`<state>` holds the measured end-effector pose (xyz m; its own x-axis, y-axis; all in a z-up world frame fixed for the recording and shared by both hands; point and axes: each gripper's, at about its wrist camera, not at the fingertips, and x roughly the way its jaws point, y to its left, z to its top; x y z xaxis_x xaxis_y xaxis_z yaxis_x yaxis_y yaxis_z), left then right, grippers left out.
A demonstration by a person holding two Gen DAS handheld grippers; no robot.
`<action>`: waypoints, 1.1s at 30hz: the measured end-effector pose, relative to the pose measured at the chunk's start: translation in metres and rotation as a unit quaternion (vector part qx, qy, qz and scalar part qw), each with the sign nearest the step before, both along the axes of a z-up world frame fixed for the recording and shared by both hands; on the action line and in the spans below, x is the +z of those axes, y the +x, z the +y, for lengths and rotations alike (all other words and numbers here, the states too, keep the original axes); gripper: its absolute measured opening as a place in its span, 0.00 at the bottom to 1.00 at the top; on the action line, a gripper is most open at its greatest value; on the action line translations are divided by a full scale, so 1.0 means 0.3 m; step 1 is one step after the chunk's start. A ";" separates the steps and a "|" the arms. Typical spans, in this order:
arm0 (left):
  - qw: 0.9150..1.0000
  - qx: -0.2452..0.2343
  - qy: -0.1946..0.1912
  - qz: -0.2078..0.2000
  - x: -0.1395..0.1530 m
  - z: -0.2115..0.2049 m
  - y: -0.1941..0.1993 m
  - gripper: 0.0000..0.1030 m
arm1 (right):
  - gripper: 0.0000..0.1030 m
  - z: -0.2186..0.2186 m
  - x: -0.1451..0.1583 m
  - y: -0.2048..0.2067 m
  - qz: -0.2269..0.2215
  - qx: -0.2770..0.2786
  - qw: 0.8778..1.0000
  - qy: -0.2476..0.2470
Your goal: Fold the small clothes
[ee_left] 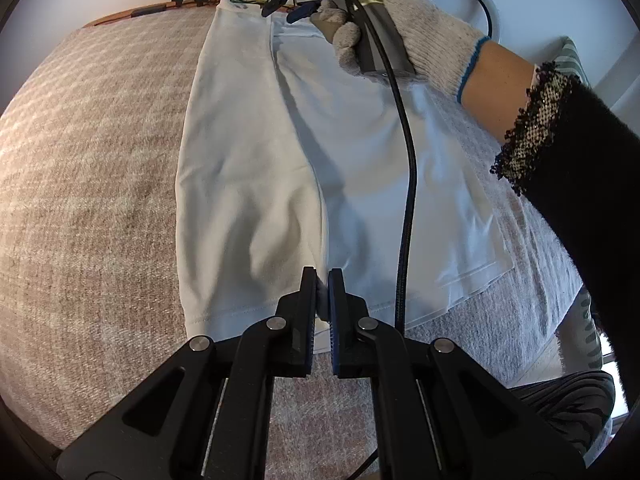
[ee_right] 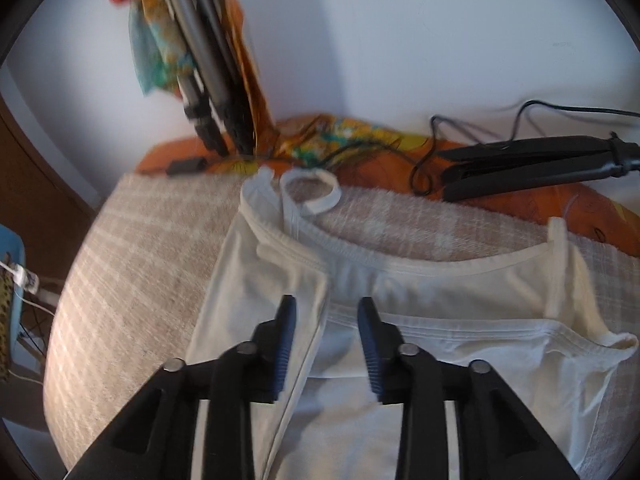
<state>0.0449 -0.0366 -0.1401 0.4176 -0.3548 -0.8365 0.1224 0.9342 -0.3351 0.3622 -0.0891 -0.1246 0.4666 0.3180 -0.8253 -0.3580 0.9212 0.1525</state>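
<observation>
Left wrist view: the white garment (ee_left: 256,168) lies flat on a beige woven blanket (ee_left: 92,152), its left portion folded over the middle so that a long fold edge runs from the far end down to the left gripper (ee_left: 322,294). The garment's far end is partly hidden behind the gloved right hand (ee_left: 404,28) and the tool it carries, and a black cable (ee_left: 406,184) crosses the cloth; the right gripper's fingertips are small and hard to make out here. The left gripper's jaws stand nearly together with a small pinch of white cloth between the pads, at the near hem where the fold edge ends: clenched on the garment. Right wrist view: somewhat blurred, with the near part of the garment (ee_right: 440,312) cut off by the gripper's body. The strapped neckline end lies just beyond the right gripper (ee_right: 327,312), whose blue pads stand apart, one on either side of the folded edge; neither visibly presses on the fabric, so the jaws read as released. Beyond the blanket an orange patterned cloth (ee_right: 500,196) carries a black hair straightener (ee_right: 532,164) and thin wires, and tripod legs (ee_right: 208,92) rise at the far left.
</observation>
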 end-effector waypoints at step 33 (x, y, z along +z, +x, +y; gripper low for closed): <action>0.986 -0.132 -0.002 -0.097 0.113 -0.474 -0.045 0.20 | 0.39 -0.949 0.382 -0.518 -0.120 -0.100 0.986 0.052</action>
